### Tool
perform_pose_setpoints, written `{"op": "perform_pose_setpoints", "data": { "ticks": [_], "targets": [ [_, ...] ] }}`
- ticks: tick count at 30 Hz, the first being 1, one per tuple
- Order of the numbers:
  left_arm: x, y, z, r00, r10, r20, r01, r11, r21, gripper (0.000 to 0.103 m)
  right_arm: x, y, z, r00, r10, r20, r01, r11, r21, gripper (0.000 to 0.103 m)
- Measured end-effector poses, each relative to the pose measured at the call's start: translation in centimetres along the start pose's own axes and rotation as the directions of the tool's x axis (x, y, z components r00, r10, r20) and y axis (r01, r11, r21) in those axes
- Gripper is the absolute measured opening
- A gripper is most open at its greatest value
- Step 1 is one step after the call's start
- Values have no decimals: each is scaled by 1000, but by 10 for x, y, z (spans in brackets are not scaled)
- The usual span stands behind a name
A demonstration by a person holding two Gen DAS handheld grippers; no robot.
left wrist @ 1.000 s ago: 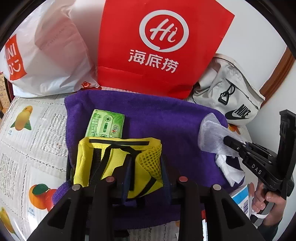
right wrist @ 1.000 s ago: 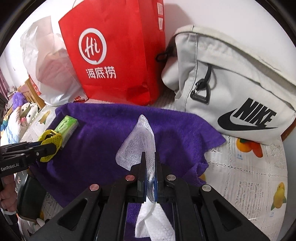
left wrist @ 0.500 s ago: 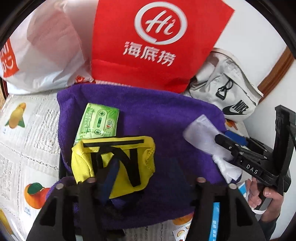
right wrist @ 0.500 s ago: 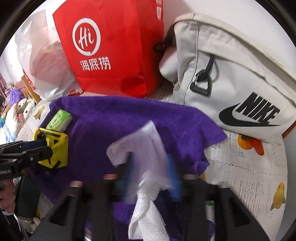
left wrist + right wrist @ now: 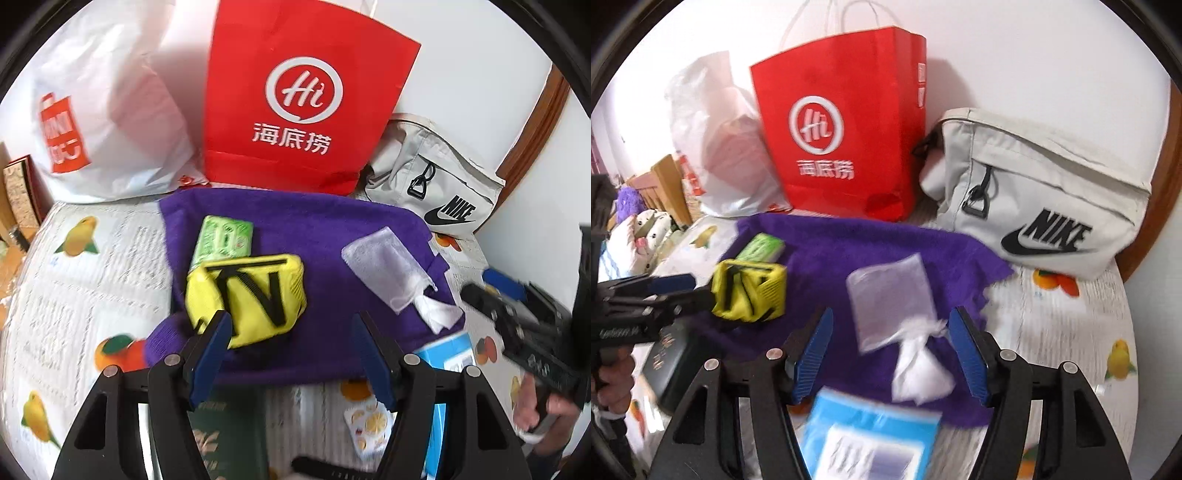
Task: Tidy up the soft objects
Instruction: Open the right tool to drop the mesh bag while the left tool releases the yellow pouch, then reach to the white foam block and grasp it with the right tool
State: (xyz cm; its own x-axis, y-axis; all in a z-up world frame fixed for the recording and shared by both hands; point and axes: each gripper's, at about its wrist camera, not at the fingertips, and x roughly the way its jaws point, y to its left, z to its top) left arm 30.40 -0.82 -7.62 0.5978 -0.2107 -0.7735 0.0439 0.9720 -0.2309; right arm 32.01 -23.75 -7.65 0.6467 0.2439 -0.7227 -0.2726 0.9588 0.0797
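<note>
Fingers of both grippers, left and right, angled downward, are opening, holding nothing.

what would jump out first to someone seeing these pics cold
The red paper bag standing against the wall at the back grabs the eye first, with a white Nike bag to its right. In front lies a purple towel, bearing a yellow mesh pouch and a clear packet.

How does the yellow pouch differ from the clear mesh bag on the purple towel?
The yellow pouch is opaque with black straps; the mesh bag is see-through with white tissue at its mouth. The pouch looks puffed, the bag flat. Both lie released on the purple towel.
</note>
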Motion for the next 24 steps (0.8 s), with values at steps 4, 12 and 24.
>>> {"op": "perform_pose_setpoints", "data": {
  "ticks": [4, 12, 24],
  "targets": [
    [-21, 7, -14, 1000, -3, 15, 3, 1000, -8, 66, -24, 21, -26, 999, 43, -7, -44, 999, -9, 65],
    [-55, 28, -55, 1000, 27, 13, -27, 999, -24, 66, -46, 72, -85, 991, 116, -69, -120, 991, -52, 60],
    [-78, 36, -111, 999, -27, 16, 28, 999, -38, 66, -80, 81, -158, 987, 145, -73, -143, 989, 28, 64]
  ]
}}
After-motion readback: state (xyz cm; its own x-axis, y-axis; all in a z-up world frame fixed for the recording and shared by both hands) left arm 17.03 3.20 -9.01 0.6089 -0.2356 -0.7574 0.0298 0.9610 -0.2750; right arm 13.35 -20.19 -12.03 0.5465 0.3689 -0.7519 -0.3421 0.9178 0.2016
